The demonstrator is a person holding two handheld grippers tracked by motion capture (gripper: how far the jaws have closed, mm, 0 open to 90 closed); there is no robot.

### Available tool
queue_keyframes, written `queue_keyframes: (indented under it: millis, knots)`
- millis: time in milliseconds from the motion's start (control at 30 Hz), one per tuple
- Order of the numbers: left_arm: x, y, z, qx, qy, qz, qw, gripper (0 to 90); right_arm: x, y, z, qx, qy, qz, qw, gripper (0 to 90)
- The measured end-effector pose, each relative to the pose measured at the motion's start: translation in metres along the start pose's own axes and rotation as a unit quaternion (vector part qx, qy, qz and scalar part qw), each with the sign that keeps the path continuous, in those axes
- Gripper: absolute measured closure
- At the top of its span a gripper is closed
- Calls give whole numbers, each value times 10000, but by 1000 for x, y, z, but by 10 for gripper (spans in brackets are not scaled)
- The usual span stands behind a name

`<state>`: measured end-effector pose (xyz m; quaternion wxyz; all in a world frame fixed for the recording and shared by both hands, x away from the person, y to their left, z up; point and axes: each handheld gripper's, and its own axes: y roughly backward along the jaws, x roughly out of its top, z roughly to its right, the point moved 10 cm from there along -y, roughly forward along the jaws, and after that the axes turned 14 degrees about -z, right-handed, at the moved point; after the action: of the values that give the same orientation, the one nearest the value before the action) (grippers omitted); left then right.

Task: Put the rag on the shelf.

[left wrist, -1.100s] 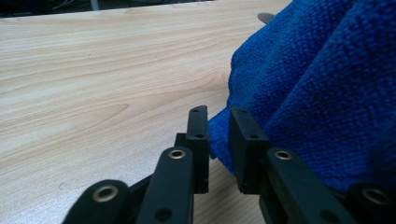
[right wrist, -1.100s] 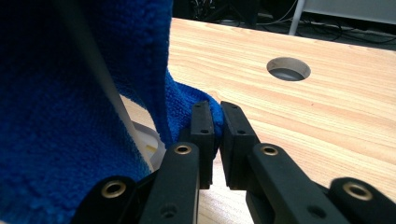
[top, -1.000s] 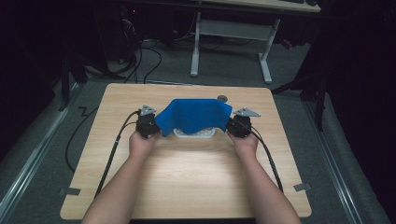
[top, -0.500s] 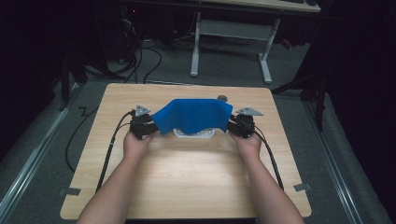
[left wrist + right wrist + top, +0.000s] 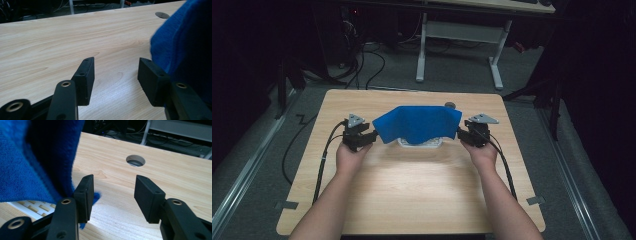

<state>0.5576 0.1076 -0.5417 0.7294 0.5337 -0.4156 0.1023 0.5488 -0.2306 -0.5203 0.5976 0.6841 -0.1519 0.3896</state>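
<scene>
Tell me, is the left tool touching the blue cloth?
Cannot tell. In the left gripper view the blue cloth lies right behind one finger of the open left tool.

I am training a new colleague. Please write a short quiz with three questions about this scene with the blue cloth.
1. True or false: the left gripper is clamped on the blue cloth.
2. What lies under the cloth? A) white slatted basket B) red bowl
3. What is cut into the table near its far edge?

Key:
1. False; its jaws are open, nothing between them.
2. A, the white slatted basket.
3. A round hole.
</scene>
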Motion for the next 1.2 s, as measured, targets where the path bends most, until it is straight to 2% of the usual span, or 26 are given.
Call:
queue_keyframes:
  millis: [100, 167, 367, 467, 533, 567, 667, 700, 767, 867, 933, 967, 1000, 1033, 1100, 1133, 1167, 1200]
  knots:
    - [-2, 6, -2, 17, 24, 42, 10000, 476, 0, 5, 0, -12, 18, 33, 10000, 484]
    - [-5, 11, -2, 51, 3, 65, 10000, 474, -1, 12, 0, -45, -5, 183, 9998, 481]
    - [-14, 19, 0, 43, -27, 40, 10000, 466, -9, 21, -2, -30, 107, 81, 9999, 440]
    - [-23, 25, 3, -12, -18, 16, 10000, 459, -13, 30, -4, -29, 166, 229, 9996, 438]
    - [-28, 29, 5, -50, -13, 4, 10000, 455, -19, 34, -5, -6, 179, 125, 9998, 423]
    - [-35, 34, 8, -101, -11, 11, 9999, 453, -23, 41, -8, 67, 178, 273, 9994, 434]
    - [-42, 38, 11, -164, 31, 6, 9999, 452, -32, 48, -10, 89, 203, 302, 9993, 434]
    - [-46, 41, 14, -206, 38, 15, 9998, 452, -32, 48, -10, 89, 203, 302, 9993, 434]
    - [-55, 46, 19, -239, -16, -7, 9997, 451, -42, 53, -14, 94, 287, 136, 9995, 424]
    - [-68, 53, 27, -286, -69, -55, 9996, 449, -52, 64, -21, 105, 374, 350, 9986, 437]
    - [-76, 58, 33, -311, -105, -66, 9994, 446, -61, 70, -27, 160, 391, 347, 9985, 432]
    - [-81, 62, 37, -347, -100, -59, 9993, 445, -71, 76, -32, 182, 384, 364, 9984, 427]
    - [-90, 68, 46, -461, -109, -62, 9989, 443, -77, 79, -34, 200, 410, 383, 9982, 423]
    - [-96, 70, 50, -490, -145, -63, 9987, 442, -81, 81, -36, 197, 417, 360, 9983, 423]
    - [-108, 73, 60, -575, -243, -117, 9980, 436, -94, 86, -41, 151, 538, 348, 9978, 418]
    - [-115, 76, 66, -639, -253, -129, 9976, 433, -99, 88, -43, 140, 579, 355, 9976, 415]
    - [-115, 76, 66, -639, -253, -129, 9976, 433, -99, 88, -43, 140, 579, 355, 9976, 415]
    - [-128, 80, 77, -791, -212, -205, 9964, 435, -111, 95, -46, 115, 625, 355, 9973, 412]
